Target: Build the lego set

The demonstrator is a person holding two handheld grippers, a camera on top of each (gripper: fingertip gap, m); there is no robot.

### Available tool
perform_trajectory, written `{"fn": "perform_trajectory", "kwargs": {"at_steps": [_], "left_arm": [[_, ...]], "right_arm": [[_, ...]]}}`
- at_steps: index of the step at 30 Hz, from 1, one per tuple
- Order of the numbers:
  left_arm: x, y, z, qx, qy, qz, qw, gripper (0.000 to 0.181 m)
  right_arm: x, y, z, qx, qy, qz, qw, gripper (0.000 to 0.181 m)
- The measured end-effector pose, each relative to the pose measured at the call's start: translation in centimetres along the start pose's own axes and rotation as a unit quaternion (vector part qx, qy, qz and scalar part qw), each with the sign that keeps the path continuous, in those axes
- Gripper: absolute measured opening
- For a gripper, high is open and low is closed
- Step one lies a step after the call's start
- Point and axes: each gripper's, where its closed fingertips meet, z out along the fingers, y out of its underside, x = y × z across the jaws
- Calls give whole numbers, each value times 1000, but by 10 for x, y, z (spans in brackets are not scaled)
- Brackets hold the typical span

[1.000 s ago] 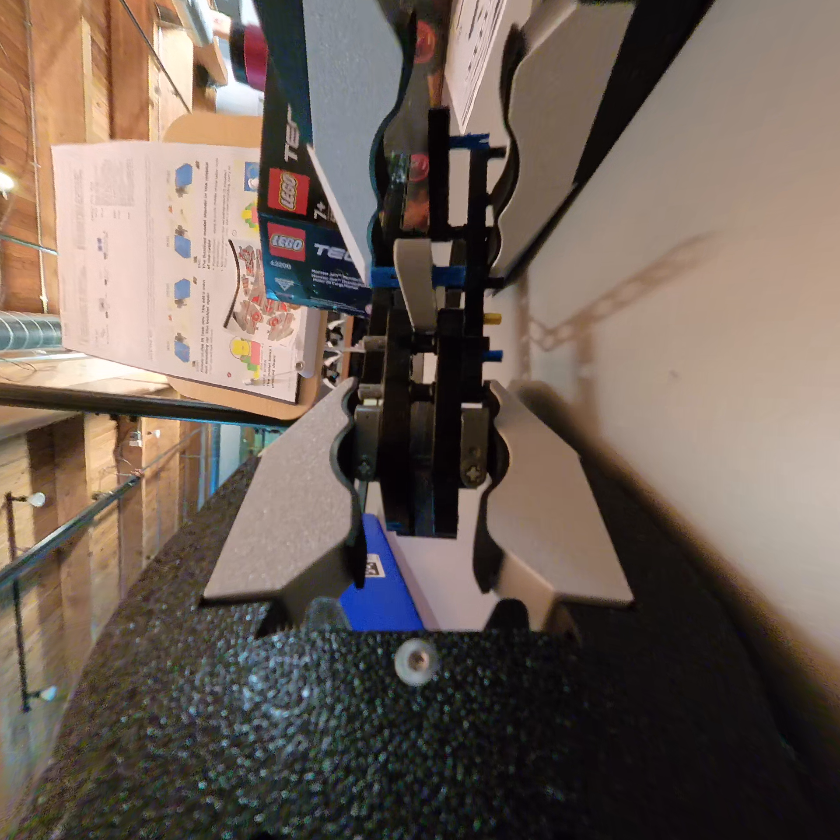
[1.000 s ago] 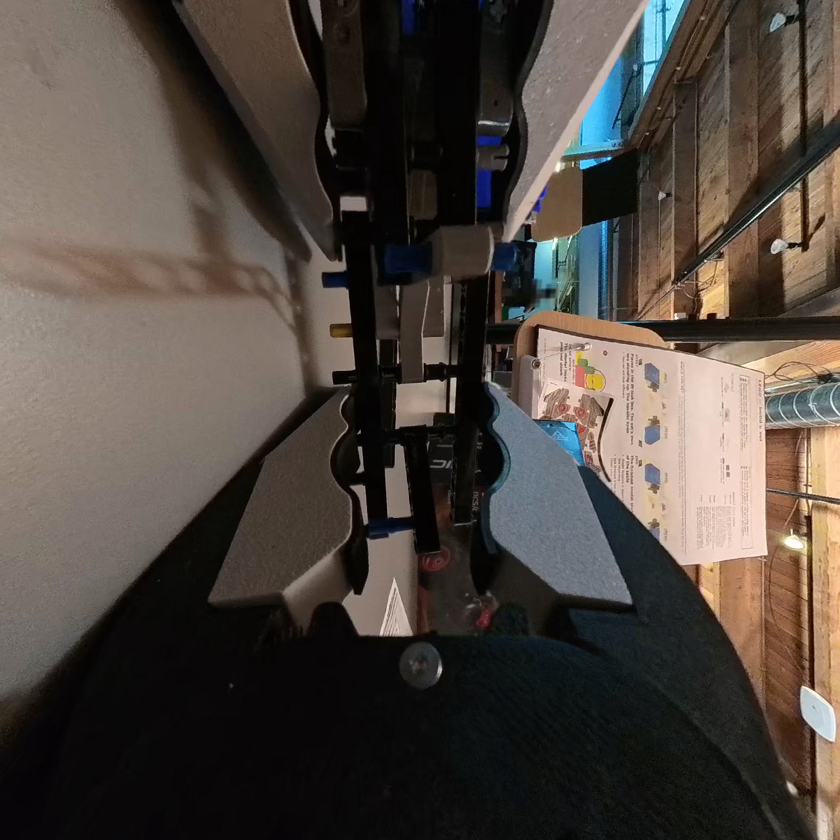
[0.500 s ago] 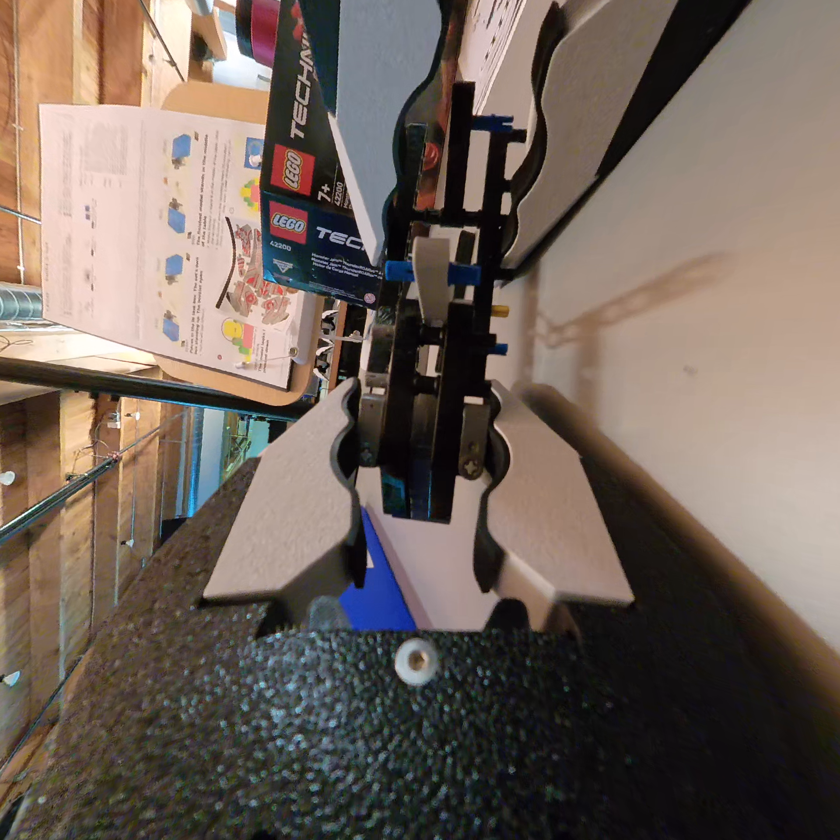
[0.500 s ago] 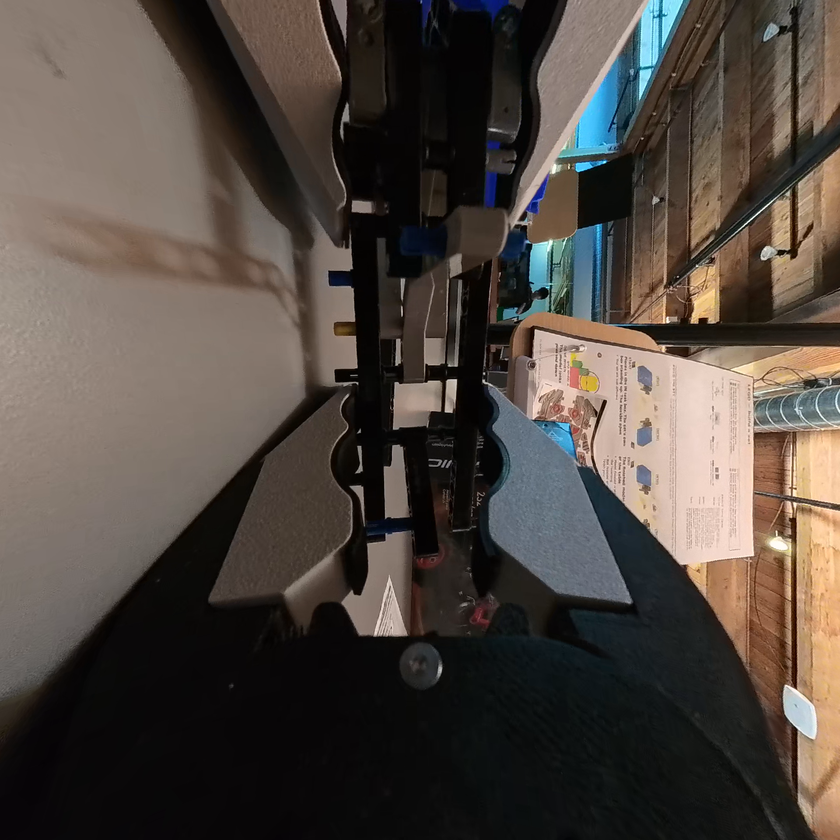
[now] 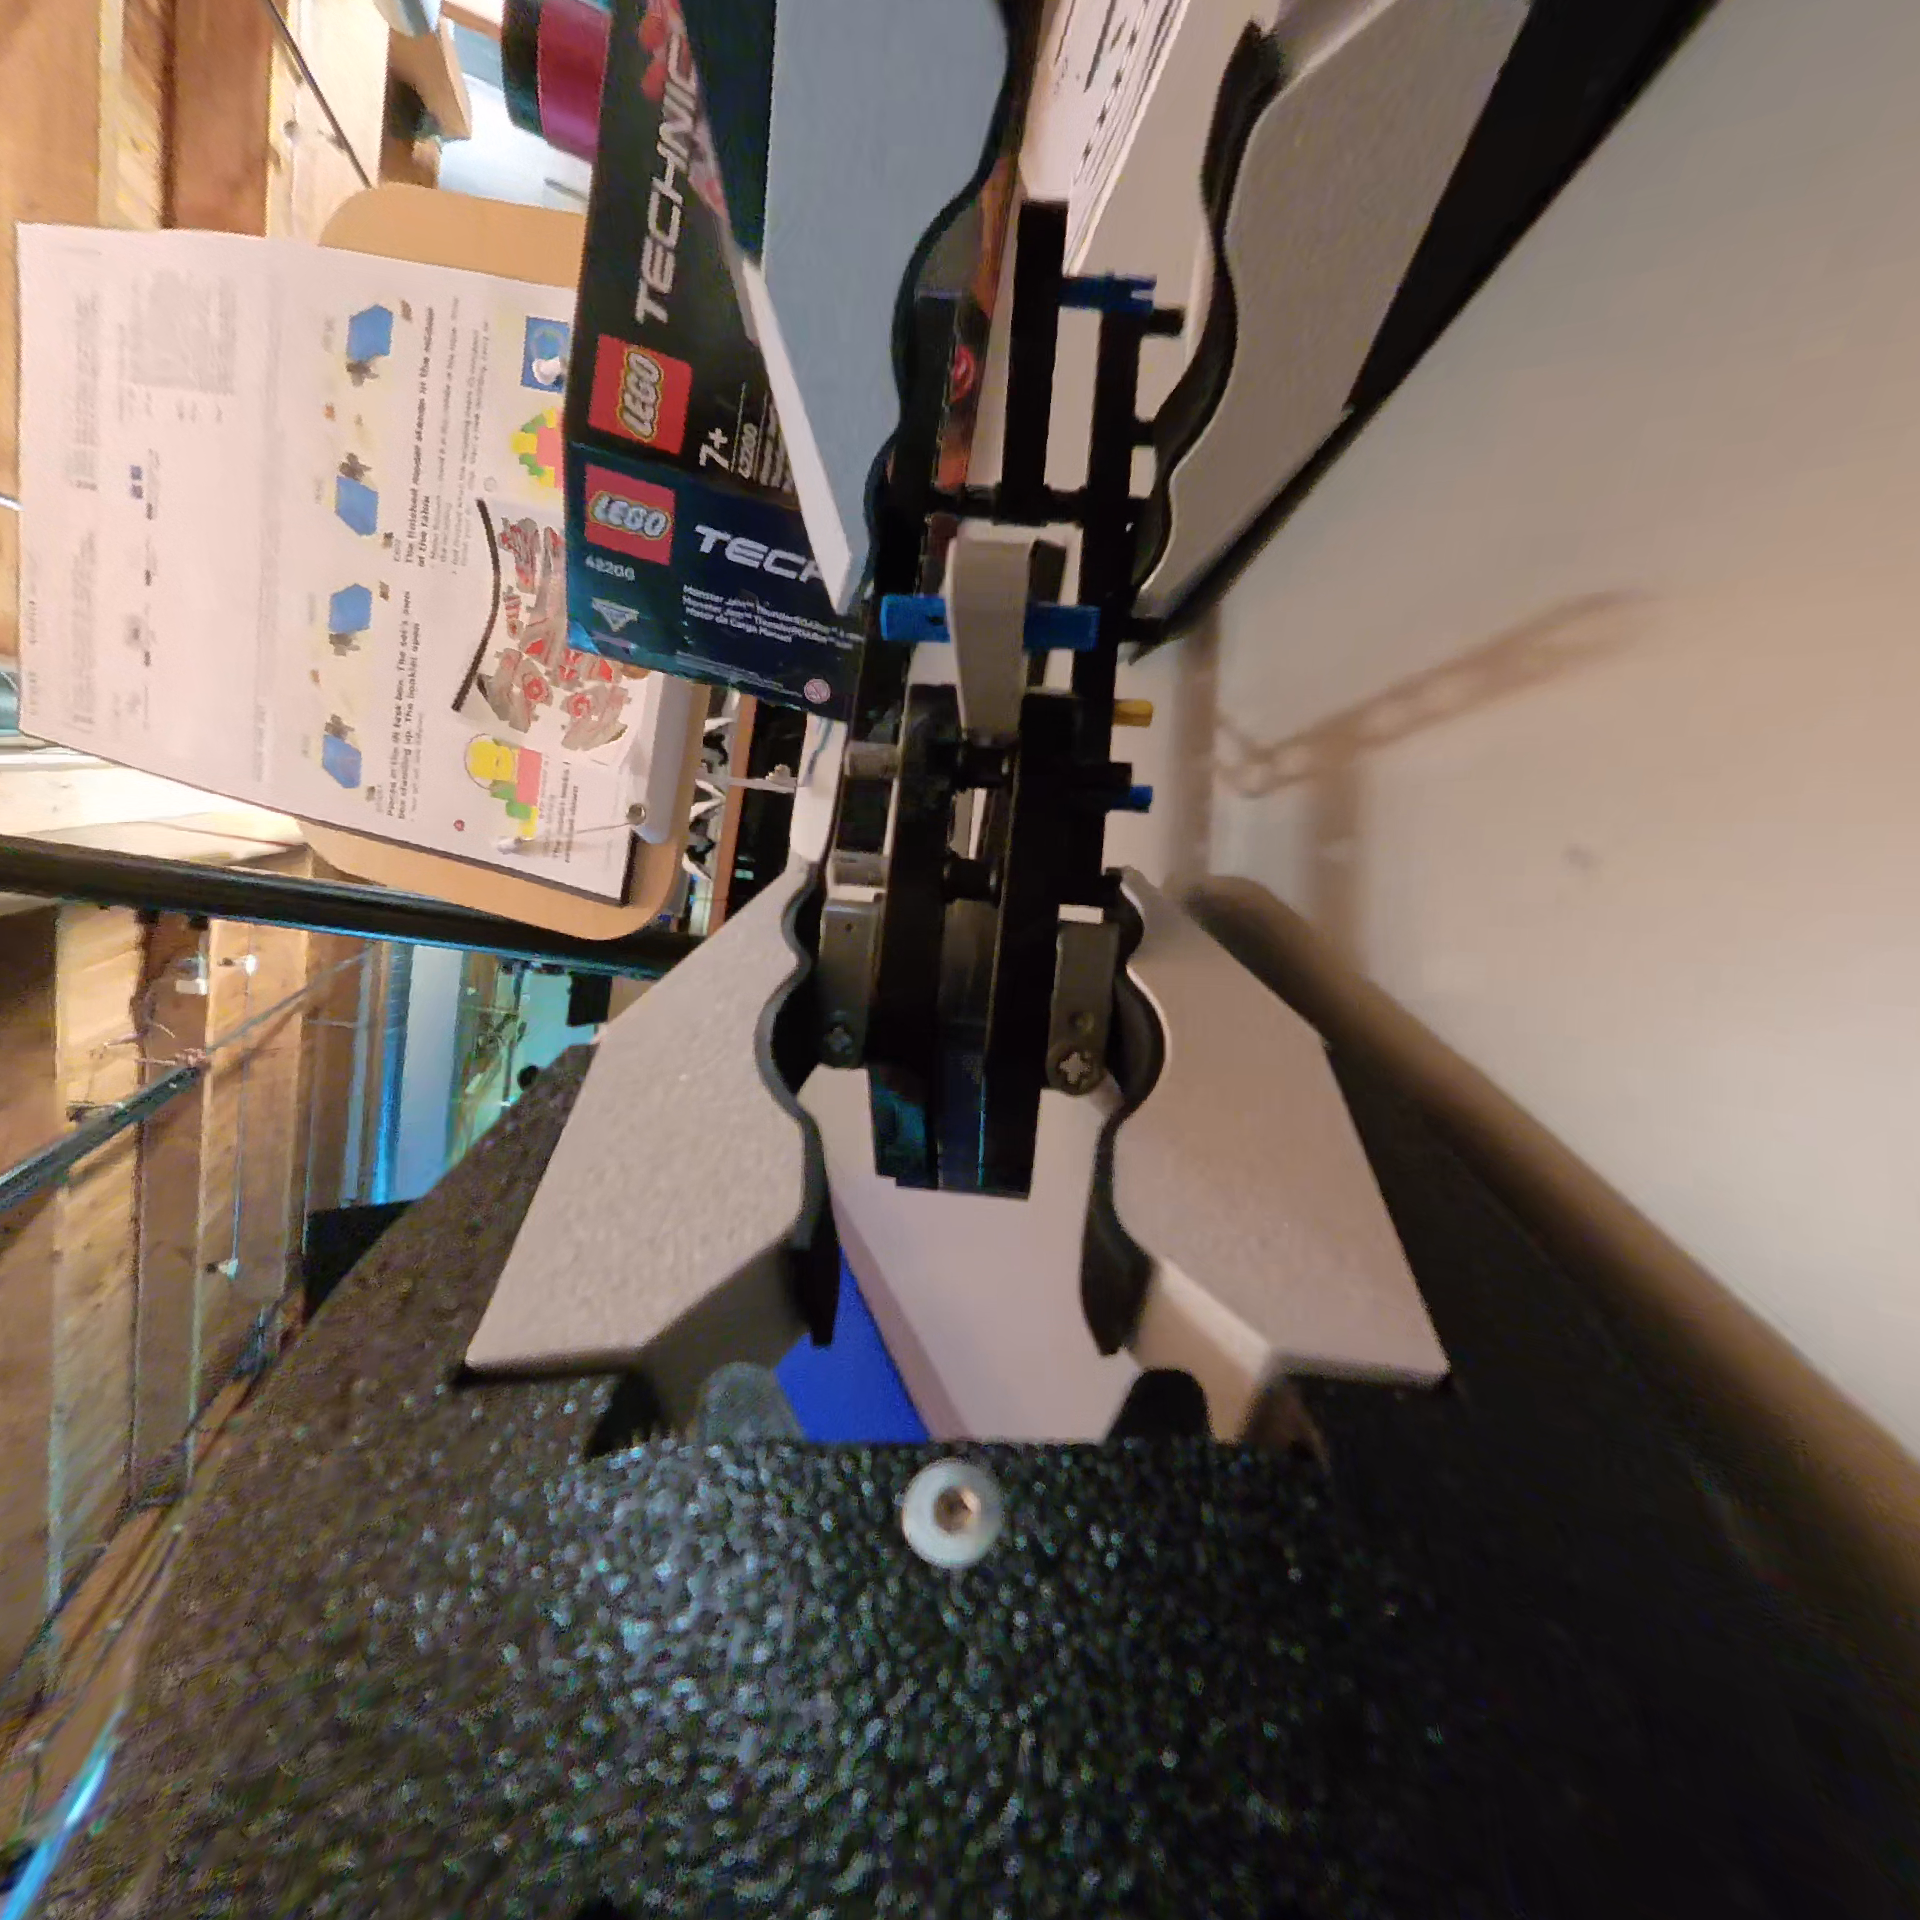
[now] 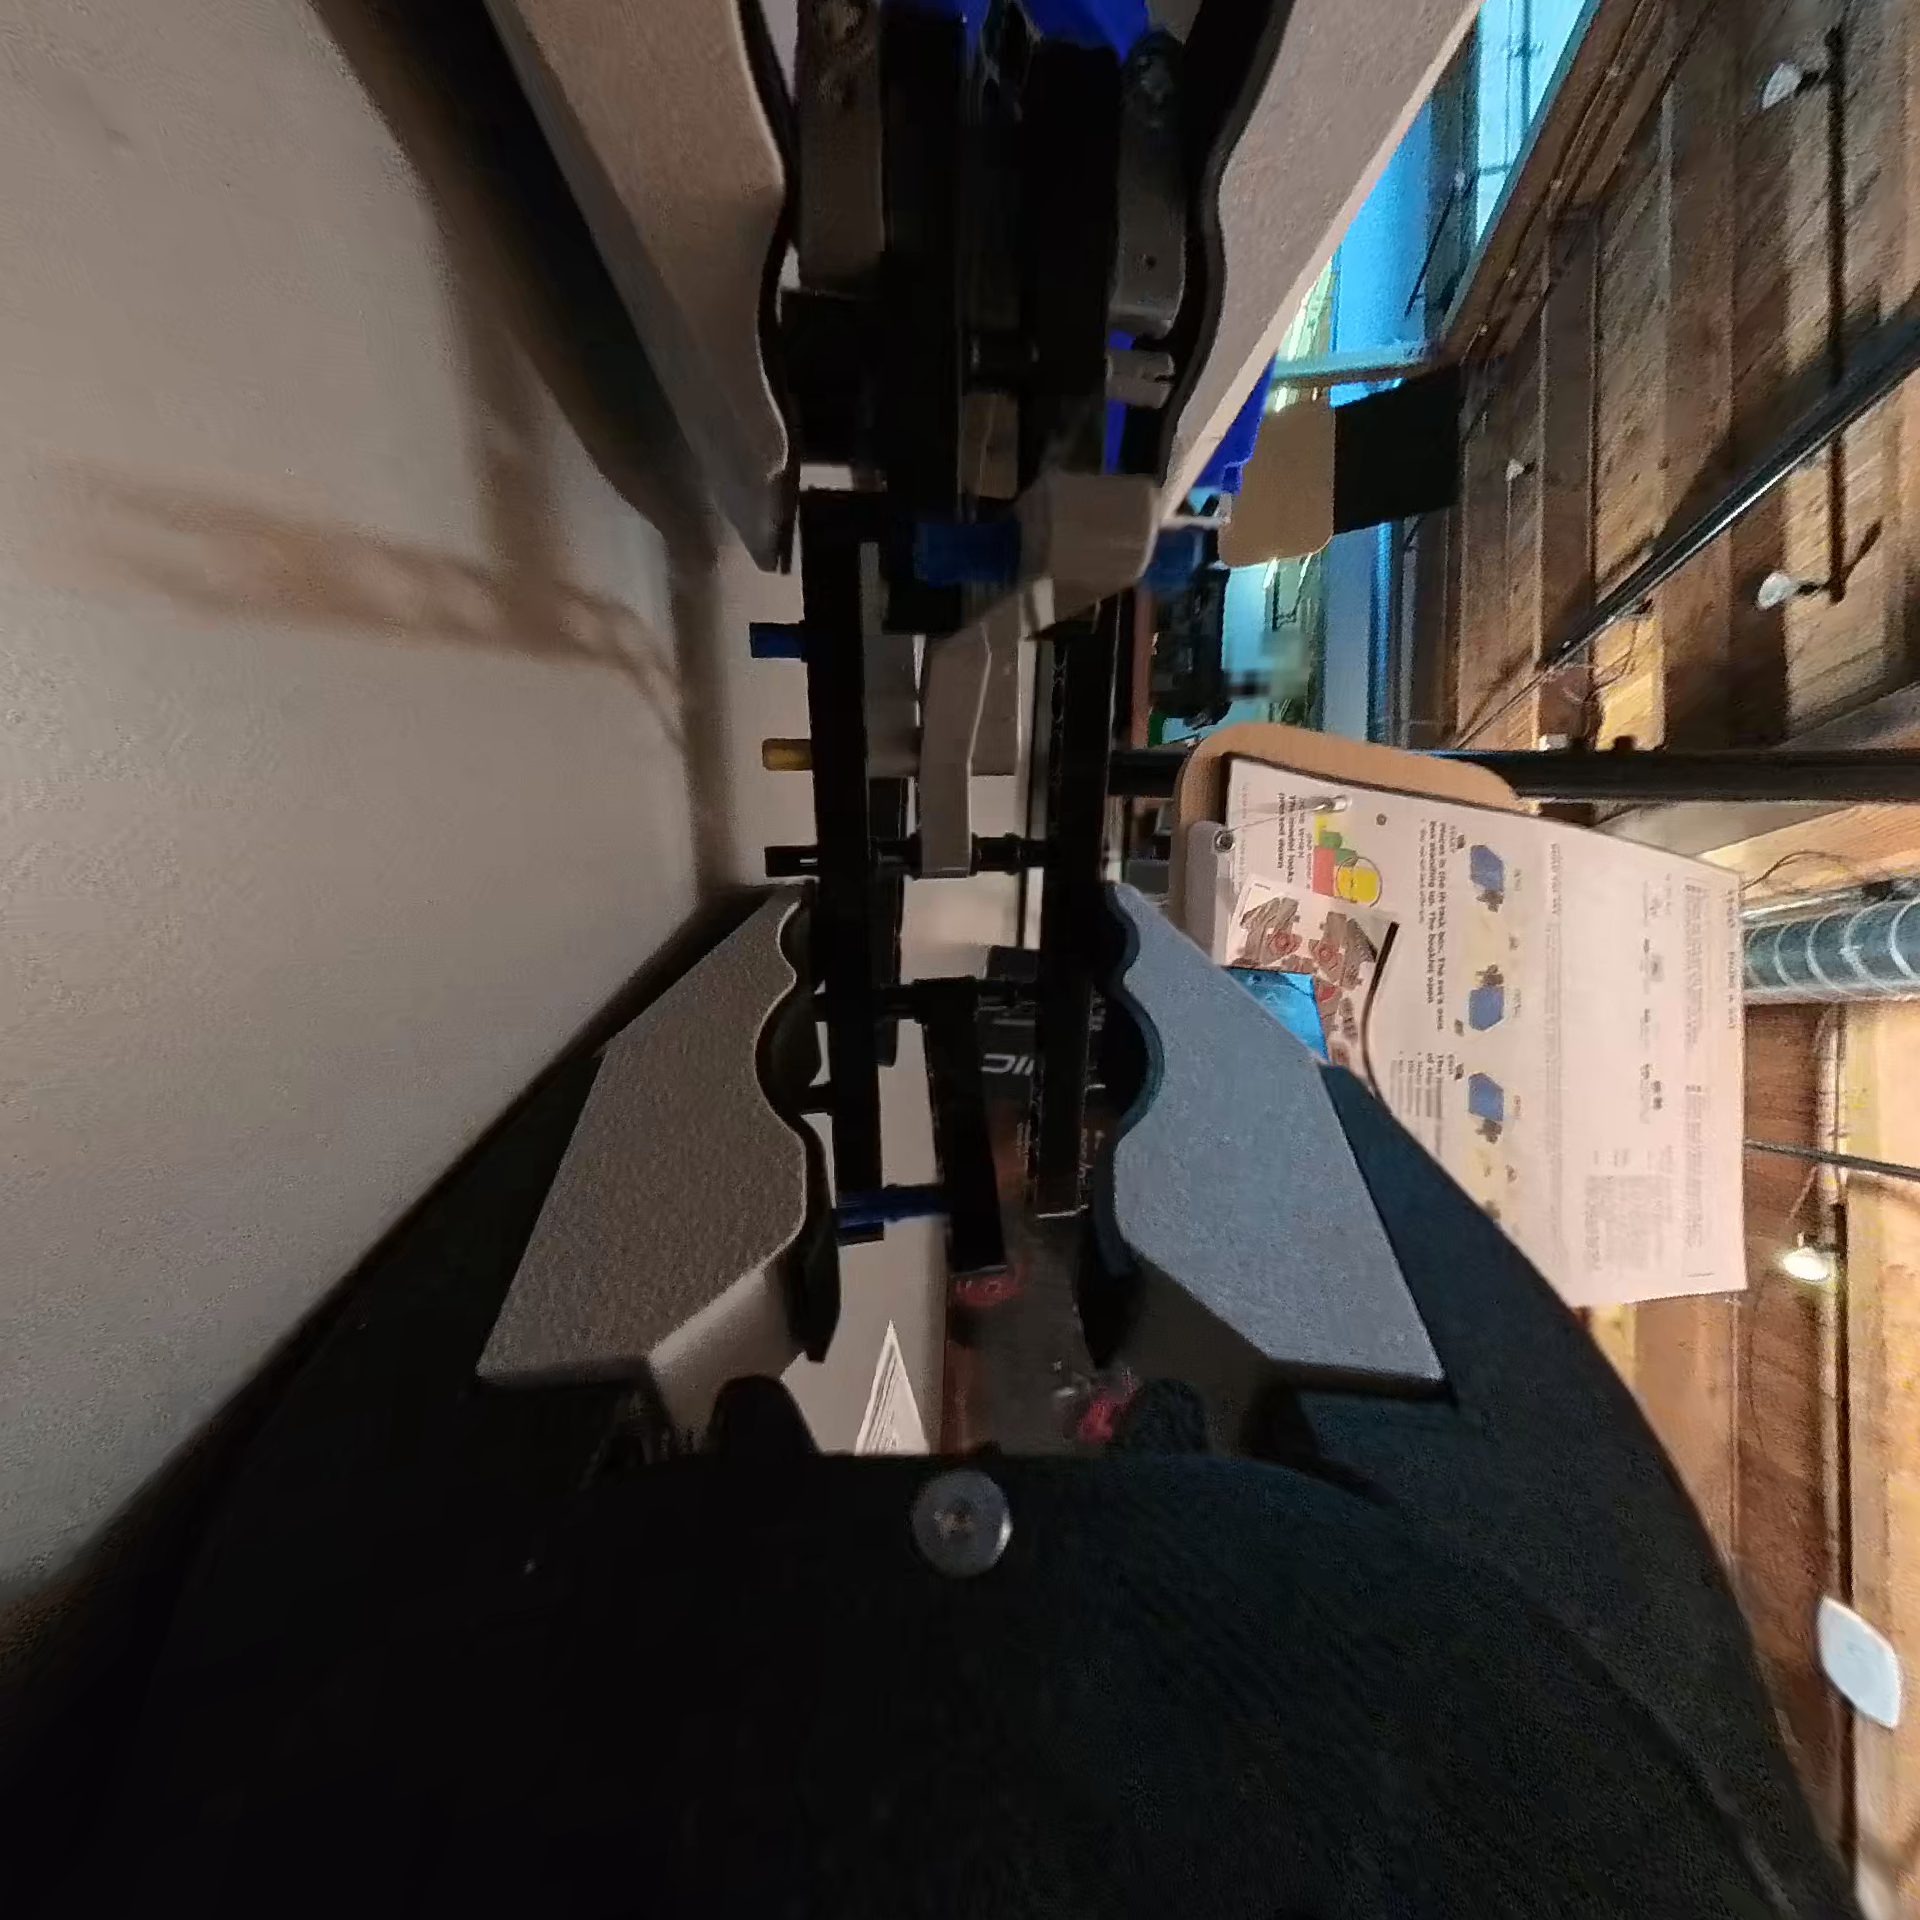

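Observation:
A black Lego Technic assembly [image 5: 997, 810] with blue pins, a yellow pin and a grey lever piece is held in the air between both grippers, close beside the white table [image 5: 1558, 727]. My left gripper [image 5: 961, 1018] is shut on its near end. My right gripper [image 5: 1070, 343] clamps the far end from the opposite side. In the right wrist view my right gripper [image 6: 956, 1049] is shut on the two black beams of the assembly [image 6: 842, 790], and the left gripper [image 6: 987, 260] grips the other end at the top.
A dark Lego box [image 5: 675, 416] stands behind the assembly. A printed instruction sheet on a clipboard [image 5: 260, 520] stands behind it, and shows in the right wrist view [image 6: 1507, 1039]. A blue bin [image 5: 852, 1361] and a booklet [image 6: 894, 1392] lie on the table [image 6: 312, 831].
Both grippers and the assembly have shifted and tilted slightly together, so the background has slid a little. Both grips are unchanged.

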Motion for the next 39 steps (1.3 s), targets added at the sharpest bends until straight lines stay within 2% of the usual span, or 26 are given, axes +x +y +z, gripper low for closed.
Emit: {"fn": "perform_trajectory", "kwargs": {"at_steps": [2, 4, 6, 12, 15, 18, 20, 24, 29, 34, 39], "left_arm": [[1, 5, 1, -9, 8, -12, 1000, 51], [-2, 5, 0, -11, 7, -13, 1000, 51], [-3, 6, -1, -16, 2, 1, 1000, 51], [-4, 14, 1, -48, -5, 29, 998, 52], [-5, 15, 0, -51, -7, 26, 998, 51], [-10, 25, 1, -80, -11, 8, 997, 52], [-12, 17, -1, -47, -12, -3, 999, 51], [-12, 14, -4, -30, -9, -11, 999, 51], [-11, -3, -8, 44, 9, -51, 998, 51], [-10, -5, -9, 55, 14, -59, 997, 51], [-10, -11, -10, 58, 2, -18, 998, 51]], "right_arm": [[-1, -2, -3, 10, 5, 3, 1000, 50], [3, -7, -7, 20, 20, -10, 1000, 58], [7, -6, -7, 0, 31, -23, 999, 68], [3, -1, -11, -13, 2, -28, 1000, 67], [3, -15, -16, 12, 5, -19, 1000, 70], [3, -17, -13, -4, 16, -50, 999, 69], [2, -17, -14, -1, 8, -48, 999, 70], [4, -23, -17, 17, -4, -8, 1000, 79], [11, -39, -15, 42, -3, 12, 999, 78], [8, -39, -9, 46, -34, 56, 997, 71], [2, -48, -7, 70, -44, 55, 995, 62]]}}
